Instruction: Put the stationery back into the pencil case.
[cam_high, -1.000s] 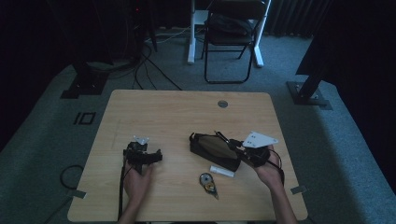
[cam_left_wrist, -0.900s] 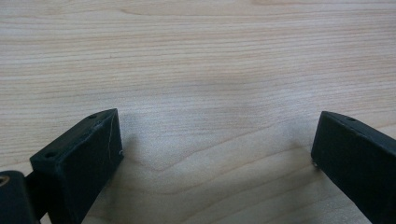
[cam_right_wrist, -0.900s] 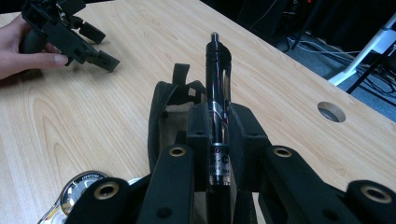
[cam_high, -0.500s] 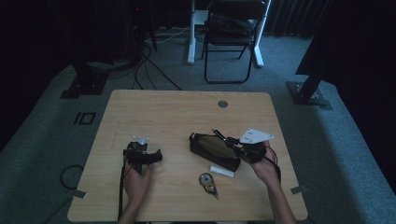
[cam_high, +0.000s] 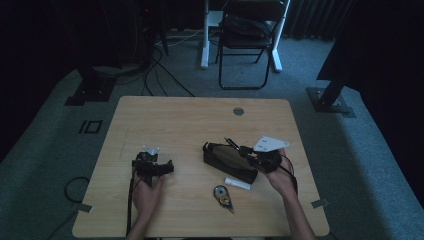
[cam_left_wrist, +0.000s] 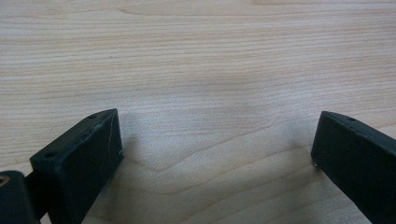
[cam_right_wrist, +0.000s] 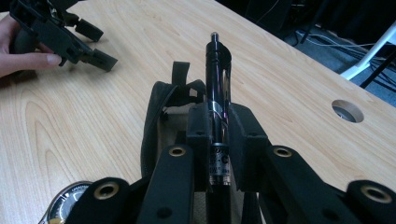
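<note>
Wooden desk (cam_high: 180, 120) across the middle of the high view, cable hole near its upper right; folding chair (cam_high: 247, 30) on the carpet beyond, top centre. Black pencil case (cam_high: 227, 161) lying open right of the desk's centre, a white eraser-like bar (cam_high: 237, 183) just below it, a round correction-tape dispenser (cam_high: 221, 195) lower still. Right gripper (cam_high: 244, 151) at the pouch's right end, jaws clamped narrowly on a black pen (cam_right_wrist: 218, 84); pen pointing away along the jaws, tip over the pouch mouth in the right gripper view. Judged stage: pen picked up and carried to the case, not yet slid inside; release left to do, perhaps the bar and dispenser after. Right hand (cam_high: 280, 177) low, lower right of the frame, gripper aimed toward the centre. Left gripper (cam_high: 157, 167) parked lower left, near the desk surface, jaws wide apart and holding nothing; left hand (cam_high: 146, 192) wrapped around its grip.
</note>
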